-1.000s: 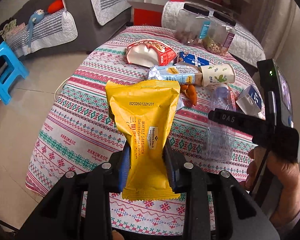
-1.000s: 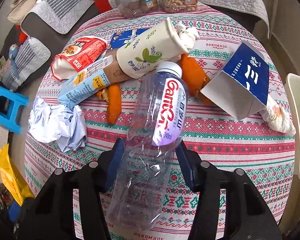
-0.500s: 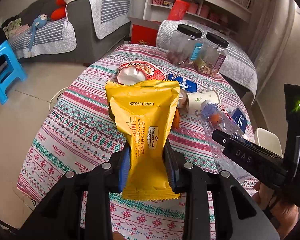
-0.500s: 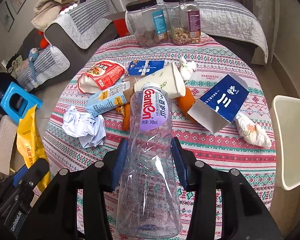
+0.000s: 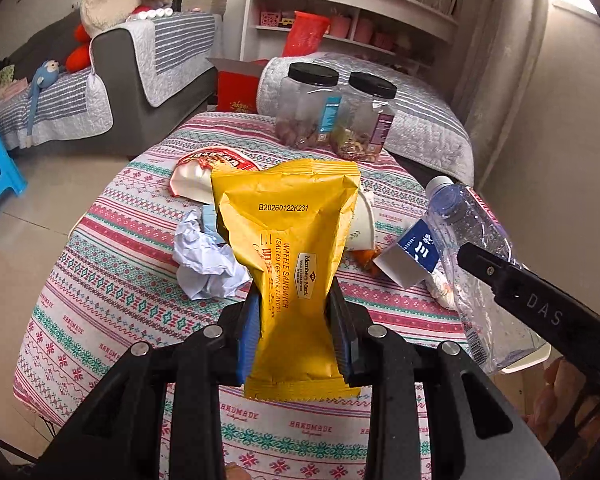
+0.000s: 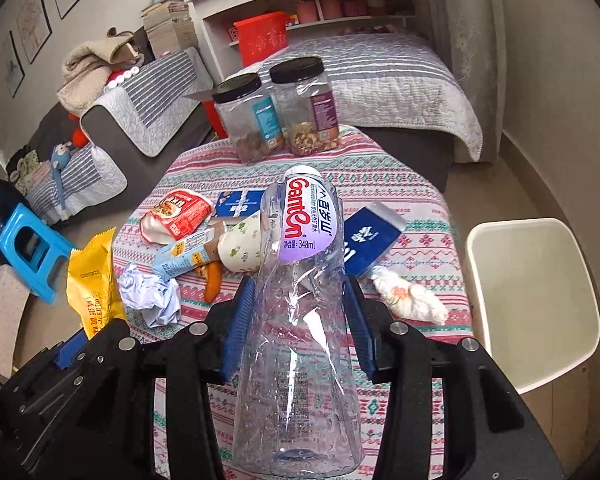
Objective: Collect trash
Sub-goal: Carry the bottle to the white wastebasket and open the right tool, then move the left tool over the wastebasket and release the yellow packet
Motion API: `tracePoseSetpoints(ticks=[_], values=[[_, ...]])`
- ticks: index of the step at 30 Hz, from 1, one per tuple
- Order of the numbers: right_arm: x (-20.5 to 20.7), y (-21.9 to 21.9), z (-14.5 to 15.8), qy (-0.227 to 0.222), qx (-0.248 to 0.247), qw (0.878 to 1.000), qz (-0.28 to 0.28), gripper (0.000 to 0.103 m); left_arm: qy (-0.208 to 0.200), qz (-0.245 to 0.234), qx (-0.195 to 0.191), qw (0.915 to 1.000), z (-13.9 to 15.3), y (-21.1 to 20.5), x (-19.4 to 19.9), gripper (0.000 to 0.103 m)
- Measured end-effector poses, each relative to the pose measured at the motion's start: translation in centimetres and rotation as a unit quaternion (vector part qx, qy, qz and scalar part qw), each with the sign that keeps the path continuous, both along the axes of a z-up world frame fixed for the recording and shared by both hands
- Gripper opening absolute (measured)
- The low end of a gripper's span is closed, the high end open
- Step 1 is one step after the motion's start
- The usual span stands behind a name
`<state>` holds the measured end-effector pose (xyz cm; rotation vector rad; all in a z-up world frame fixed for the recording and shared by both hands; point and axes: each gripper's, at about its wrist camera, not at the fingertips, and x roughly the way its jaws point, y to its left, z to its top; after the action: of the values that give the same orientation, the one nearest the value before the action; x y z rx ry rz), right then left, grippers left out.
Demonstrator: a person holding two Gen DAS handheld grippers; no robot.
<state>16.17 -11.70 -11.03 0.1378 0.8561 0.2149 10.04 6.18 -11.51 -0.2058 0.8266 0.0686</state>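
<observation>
Left claw clamps yellow wrapper, right claw clamps clear bottle, both held over counter near edge, litter mid-cloth.

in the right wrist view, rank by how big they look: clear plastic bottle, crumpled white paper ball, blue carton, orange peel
1. clear plastic bottle, though inflated by nearness to the camera
2-3. blue carton and crumpled white paper ball, too alike to rank
4. orange peel
</observation>
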Motion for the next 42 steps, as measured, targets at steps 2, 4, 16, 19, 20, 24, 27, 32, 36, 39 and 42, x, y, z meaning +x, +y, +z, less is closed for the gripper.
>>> tracePoseSetpoints(ticks=[2, 4, 16, 19, 20, 24, 27, 32, 36, 39, 42], values=[[-0.2, -1.4, 0.4, -0.009, -0.002, 1.0, -0.016, 0.043, -0.001, -0.008, -0.001, 1.0, -0.1, -0.9, 0.3, 0.031], [-0.2, -3.1, 0.6, -0.013, -0.004, 0.999, -0.03, 0.043, -0.003, -0.019, -0.002, 0.9998, -0.2, -2.0, 0.7, 0.031], [-0.2, -15.6, -0.1, -0.001, -0.052, 0.984, -0.172, 0.044, -0.004, -0.082, -0.001, 0.9966, -0.2, -9.1, 2.0, 0.032], [-0.2, -17.7, -1.4, 0.026, -0.064, 0.978, -0.197, 0.044, -0.001, -0.103, 0.002, 0.9947, -0.4, -11.6, 2.4, 0.032], [-0.3, -18.3, -1.6, 0.031, -0.065, 0.976, -0.204, 0.045, 0.001, -0.113, 0.003, 0.9936, -0.4, -12.5, 2.5, 0.032], [-1.5, -20.3, -1.1, 0.02, -0.073, 0.969, -0.236, 0.061, 0.014, -0.139, -0.007, 0.9902, -0.9, -15.4, 3.2, 0.032], [-2.3, -21.8, -0.4, 0.01, -0.067, 0.964, -0.257, 0.074, 0.027, -0.153, -0.019, 0.9876, -1.5, -17.4, 3.8, 0.032], [-3.3, -24.0, -0.3, 0.008, -0.052, 0.953, -0.299, 0.079, 0.045, -0.179, -0.036, 0.9823, -2.5, -20.5, 4.5, 0.032], [-4.3, -25.4, -0.1, 0.0, -0.042, 0.945, -0.325, 0.083, 0.058, -0.196, -0.053, 0.9774, -3.2, -22.8, 5.3, 0.032], [-4.9, -26.3, -0.1, -0.004, -0.046, 0.939, -0.34, 0.083, 0.063, -0.206, -0.061, 0.9745, -3.5, -24.6, 5.7, 0.032], [-5.7, -27.6, -0.2, -0.005, -0.042, 0.932, -0.36, 0.083, 0.065, -0.22, -0.083, 0.9699, -3.4, -26.2, 6.4, 0.035]])
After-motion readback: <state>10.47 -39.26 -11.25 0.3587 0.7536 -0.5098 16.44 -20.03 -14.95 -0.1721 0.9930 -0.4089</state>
